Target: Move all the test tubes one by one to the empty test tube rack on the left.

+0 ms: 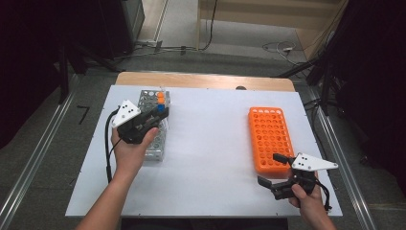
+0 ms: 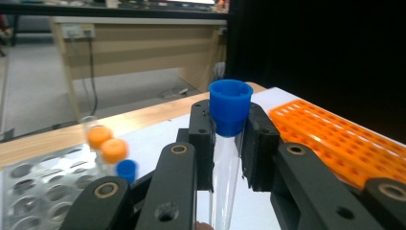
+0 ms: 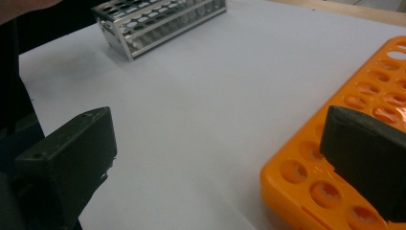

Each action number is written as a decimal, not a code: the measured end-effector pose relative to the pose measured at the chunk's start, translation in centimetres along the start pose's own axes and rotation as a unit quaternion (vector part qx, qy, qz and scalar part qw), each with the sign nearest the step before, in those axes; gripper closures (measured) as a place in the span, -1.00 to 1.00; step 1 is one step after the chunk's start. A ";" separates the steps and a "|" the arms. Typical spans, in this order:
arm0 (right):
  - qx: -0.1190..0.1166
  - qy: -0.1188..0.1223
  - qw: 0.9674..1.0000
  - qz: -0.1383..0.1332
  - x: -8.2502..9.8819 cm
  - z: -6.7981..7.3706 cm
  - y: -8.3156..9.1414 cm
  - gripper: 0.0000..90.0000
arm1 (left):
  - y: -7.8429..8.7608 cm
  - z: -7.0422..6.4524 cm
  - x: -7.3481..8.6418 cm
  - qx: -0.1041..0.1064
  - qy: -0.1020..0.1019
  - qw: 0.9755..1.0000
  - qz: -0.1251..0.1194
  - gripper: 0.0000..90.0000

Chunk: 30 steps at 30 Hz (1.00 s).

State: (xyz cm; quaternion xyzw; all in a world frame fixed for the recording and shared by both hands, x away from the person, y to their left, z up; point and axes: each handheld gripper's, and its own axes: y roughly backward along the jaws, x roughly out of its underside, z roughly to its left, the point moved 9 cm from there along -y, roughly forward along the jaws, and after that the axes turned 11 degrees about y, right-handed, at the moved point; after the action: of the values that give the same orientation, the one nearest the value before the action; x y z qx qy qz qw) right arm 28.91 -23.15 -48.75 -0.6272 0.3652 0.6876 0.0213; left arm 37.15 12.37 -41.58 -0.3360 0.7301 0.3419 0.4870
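Note:
My left gripper [image 2: 230, 143] is shut on a clear tube with a blue cap [image 2: 231, 106], which stands upright between the jaws. In the high view the left gripper [image 1: 155, 116] hovers over the metal tube rack [image 1: 154, 143] at the table's left. That rack [image 2: 33, 187] holds two orange-capped tubes [image 2: 107, 143] and a blue-capped one [image 2: 126, 170]. The orange rack [image 1: 270, 136] lies at the right with its holes bare. My right gripper [image 1: 270, 169] is open at the orange rack's near end; its jaws [image 3: 220, 163] stand wide apart with nothing between them.
A white board [image 1: 210, 143] covers the wooden table [image 1: 206, 80]. The wide stretch between the two racks holds nothing. Floor rails run along both sides of the table, and cables lie on the floor beyond it.

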 end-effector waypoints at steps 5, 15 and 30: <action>0.009 -0.011 1.000 0.001 0.8 -1.2 0.6 -1.00 | -0.6 2.2 -0.1 -0.037 0.006 0.999 -0.016 0.71; 0.016 -0.026 1.000 -0.006 1.1 -2.2 0.9 -1.00 | -2.0 4.2 0.4 -0.071 0.015 0.997 -0.022 0.71; 0.020 -0.035 0.999 -0.008 1.3 -2.6 1.0 -1.00 | -2.9 5.3 2.1 -0.093 0.023 0.995 0.012 0.66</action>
State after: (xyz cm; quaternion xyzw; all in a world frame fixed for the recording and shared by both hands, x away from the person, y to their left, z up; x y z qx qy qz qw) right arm 30.36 -25.85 -49.23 -0.6054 0.3727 0.7013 0.0523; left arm 41.45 14.86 -45.59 -0.3787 0.7102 0.4063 0.4326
